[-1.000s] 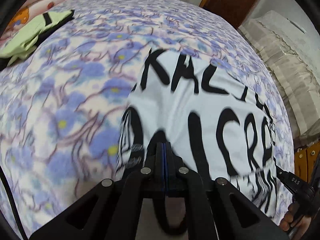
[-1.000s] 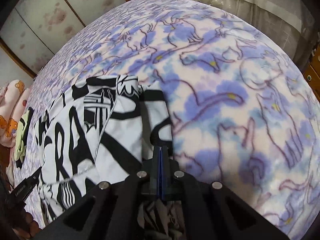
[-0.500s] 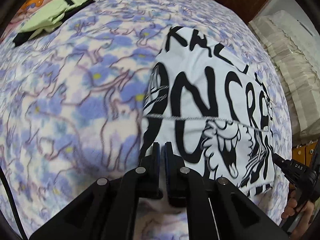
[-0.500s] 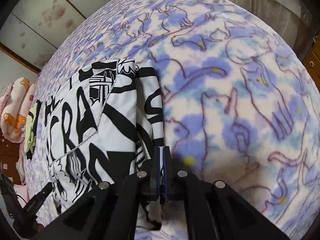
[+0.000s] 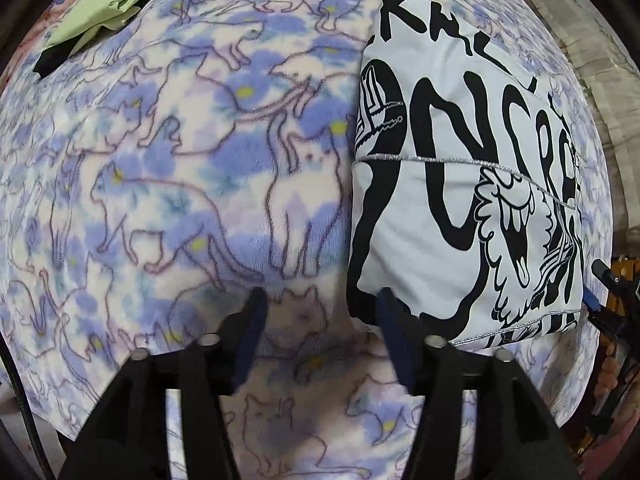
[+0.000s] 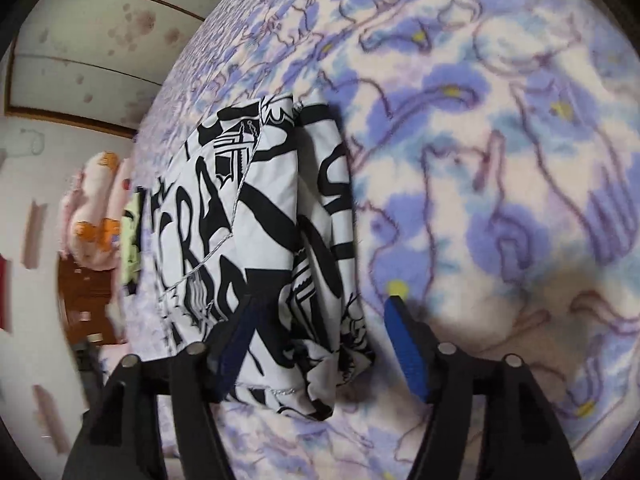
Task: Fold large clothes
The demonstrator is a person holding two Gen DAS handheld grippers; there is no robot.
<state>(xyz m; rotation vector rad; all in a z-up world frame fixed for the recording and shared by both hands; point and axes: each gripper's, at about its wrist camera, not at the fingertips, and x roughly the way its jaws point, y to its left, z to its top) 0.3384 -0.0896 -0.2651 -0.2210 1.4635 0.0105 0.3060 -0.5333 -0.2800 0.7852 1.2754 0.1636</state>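
White garment [image 5: 460, 184] with black lettering, folded flat, long axis running away from left gripper [image 5: 320, 332]; both grippers' jaws just spread, right gripper [image 6: 320, 328] straddling its near corner, unpinched

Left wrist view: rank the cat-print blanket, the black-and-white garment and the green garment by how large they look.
1. cat-print blanket, fills most of the view.
2. black-and-white garment.
3. green garment, though it lies farther off and is partly cut off, so its true size is unsure.

A home bedroom: a wide bed under a fleecy lilac-and-cream blanket printed with cats [image 5: 168, 168], a pink cartoon-print pillow [image 6: 90, 216], pale blotch-patterned wardrobe panels [image 6: 100, 40], and brown wooden furniture [image 6: 86, 300].
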